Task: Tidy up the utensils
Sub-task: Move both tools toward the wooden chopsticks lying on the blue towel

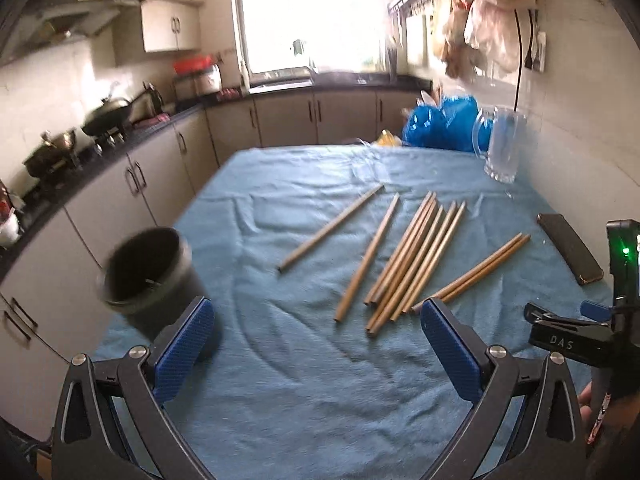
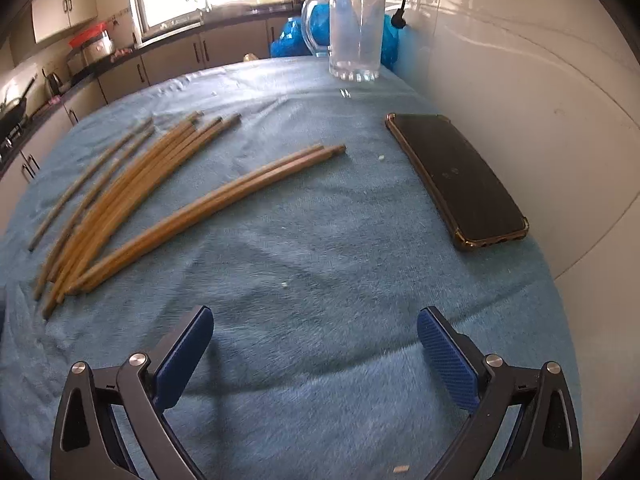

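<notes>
Several wooden chopsticks (image 1: 412,256) lie loose on the blue cloth (image 1: 300,380), fanned out in the middle; they also show in the right wrist view (image 2: 132,196) at left. A dark round cup (image 1: 150,276) stands at the table's left edge, just beyond my left finger pad (image 1: 184,348). My left gripper (image 1: 316,312) is open and empty, low over the cloth, short of the chopsticks. My right gripper (image 2: 316,320) is open and empty over bare cloth (image 2: 320,280), to the right of the chopsticks. Its body shows in the left wrist view (image 1: 592,332) at right.
A black phone (image 2: 456,178) lies near the right wall. A clear glass mug (image 2: 354,32) stands at the far right corner, with blue plastic bags (image 1: 440,122) behind it. Kitchen counters and a stove run along the left, below the table edge.
</notes>
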The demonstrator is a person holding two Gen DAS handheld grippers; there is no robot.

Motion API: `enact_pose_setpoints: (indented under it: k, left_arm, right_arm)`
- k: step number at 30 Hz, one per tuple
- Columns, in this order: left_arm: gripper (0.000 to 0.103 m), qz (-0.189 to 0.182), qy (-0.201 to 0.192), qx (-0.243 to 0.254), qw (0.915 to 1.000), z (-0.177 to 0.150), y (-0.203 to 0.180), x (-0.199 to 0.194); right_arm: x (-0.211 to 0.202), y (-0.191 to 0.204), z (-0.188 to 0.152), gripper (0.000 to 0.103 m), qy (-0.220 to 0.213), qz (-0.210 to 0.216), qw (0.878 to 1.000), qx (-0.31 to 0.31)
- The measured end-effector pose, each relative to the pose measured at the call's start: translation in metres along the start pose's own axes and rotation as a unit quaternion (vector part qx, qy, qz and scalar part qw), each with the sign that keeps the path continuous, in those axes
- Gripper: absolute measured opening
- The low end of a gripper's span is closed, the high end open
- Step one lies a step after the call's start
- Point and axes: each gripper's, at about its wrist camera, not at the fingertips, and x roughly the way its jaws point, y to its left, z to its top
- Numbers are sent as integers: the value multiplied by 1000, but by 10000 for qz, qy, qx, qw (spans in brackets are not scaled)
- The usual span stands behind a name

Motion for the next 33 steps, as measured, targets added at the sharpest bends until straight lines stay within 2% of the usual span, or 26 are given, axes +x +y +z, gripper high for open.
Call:
enact_pose_setpoints:
  k: [3,6,10,14,21,33]
  left_arm:
    - [103,17,-163,5,9999,7,1,-15]
    - [103,-33,-282,23,9996,8,10,-29]
    - [103,-85,-257,44,9996,5,8,-34]
    - [103,-141,-245,60,9996,1,8,-43]
    - [103,-115,-168,145,9997,-3,5,-50]
    - [103,-159,-3,301,9994,-11,-4,-51]
  right_arm:
    - [-21,5,-1,103,-313,31,9995,13]
    - [-50,10,-5,103,-873,34,9962,56]
    - [-76,10,-13,103,-1555,221,9872,261]
    - [-81,11,-15,103,-1577,274,9864,381]
    - [-90,7,-23,103,-1294,366,9889,633]
    - [-100,7,-33,103,-1430,392,9872,581]
